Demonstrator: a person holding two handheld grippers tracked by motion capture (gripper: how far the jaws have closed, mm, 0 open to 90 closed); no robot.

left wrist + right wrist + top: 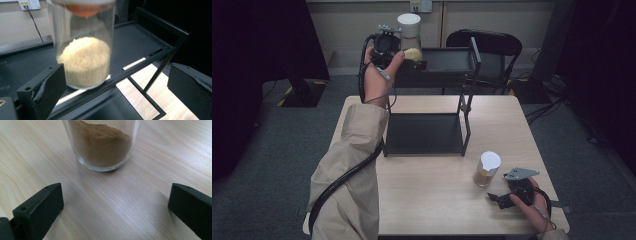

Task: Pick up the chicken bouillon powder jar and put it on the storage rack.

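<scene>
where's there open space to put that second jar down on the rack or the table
The rack's top shelf is bare right of the grain jar, and its bottom shelf is bare. The table is free front-left. It is tighter by the brown-powder jar and right gripper.

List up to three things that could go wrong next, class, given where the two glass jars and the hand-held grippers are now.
1. The clear glass jar of pale grains stands near the front edge of the black metal shelf; a nudge from the open left hand-held gripper might tip it off.
2. The right hand-held gripper, jaws open, could knock over the white-lidded glass jar of brown powder on the light wooden table.
</scene>
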